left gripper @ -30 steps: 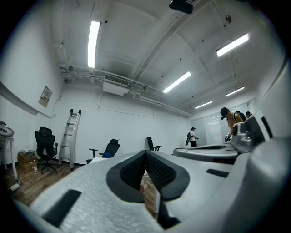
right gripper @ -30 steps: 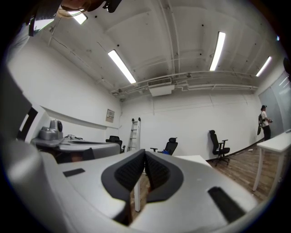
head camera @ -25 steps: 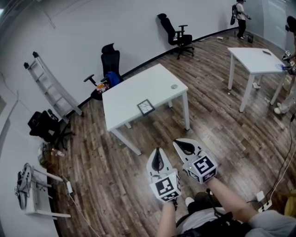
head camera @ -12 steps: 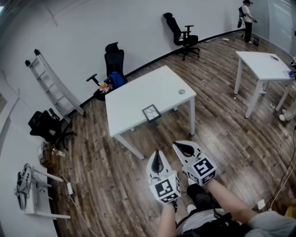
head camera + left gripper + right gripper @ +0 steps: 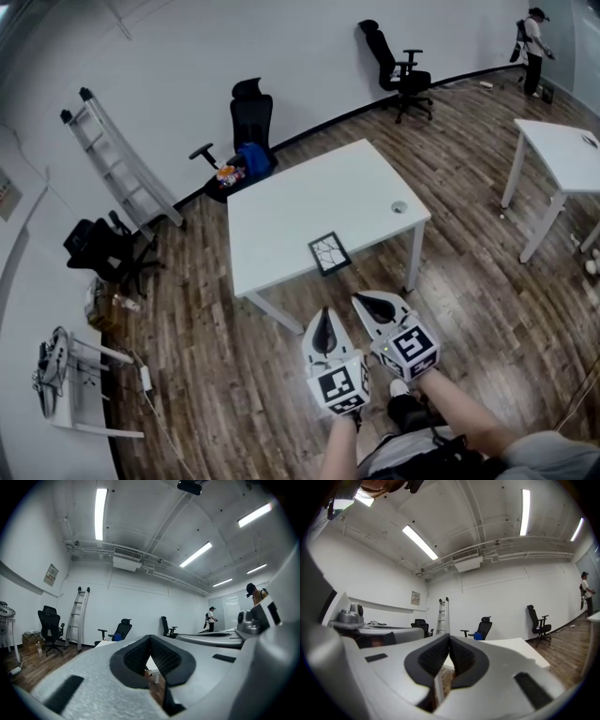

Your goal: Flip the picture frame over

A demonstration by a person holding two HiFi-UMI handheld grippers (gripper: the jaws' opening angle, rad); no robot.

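A ladder [image 5: 122, 159] is leaning against the wall at far left. The white table [image 5: 281, 202] is standing mid-room, and the picture frame [image 5: 330, 253] is lying flat near its near edge, its light face with dark lines turned up. It is lying well apart from both grippers. Below it, the left gripper [image 5: 324, 319] is hovering over the wood floor with its jaws pressed together on nothing. Just beside it, the right gripper [image 5: 364, 300] is likewise pointing toward the table, closed and empty. A second table [image 5: 562, 150] is standing at far right.
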